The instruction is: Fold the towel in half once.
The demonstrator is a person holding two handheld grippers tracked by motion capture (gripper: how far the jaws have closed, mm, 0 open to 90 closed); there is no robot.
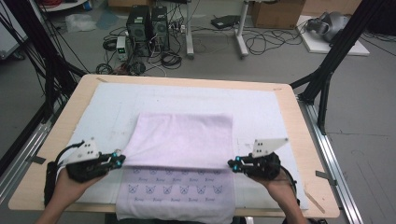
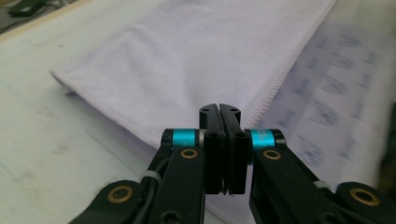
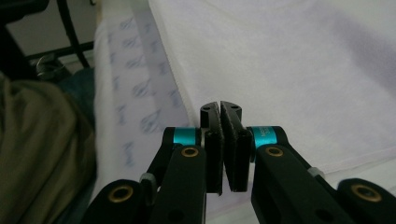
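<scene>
High view, towel: we see a pale lilac towel [image 1: 180, 140] lying on the white mat [image 1: 261, 112] that covers the wooden tabletop [image 1: 303, 140]; its far part is folded back over itself, plain side up, while the near strip shows a printed pattern and hangs over the near edge.
High view, left gripper: the left gripper [image 1: 119, 158] sits at the left end of the fold's near edge, its tips at the towel's corner.
High view, right gripper: the right gripper [image 1: 232, 164] sits at the right end of the same edge, well apart from the left one.
High view, hands: we see a hand behind each gripper, coming in from the bottom.
Left gripper view, fingers: the left gripper [image 2: 219, 108] has its fingers [image 2: 210, 140] pressed together; we see no gap, and we cannot tell whether any cloth is pinched between them.
Left gripper view, towel: the folded towel [image 2: 187, 60] lies just beyond the tips, its stitched hem running up to the right, the printed layer beside it.
Right gripper view, fingers: the right gripper [image 3: 219, 106] likewise has its fingers [image 3: 212, 144] together, and we cannot make out cloth between them.
Right gripper view, towel: the plain towel [image 3: 289, 60] spreads ahead and to the right, the printed strip to the left.
</scene>
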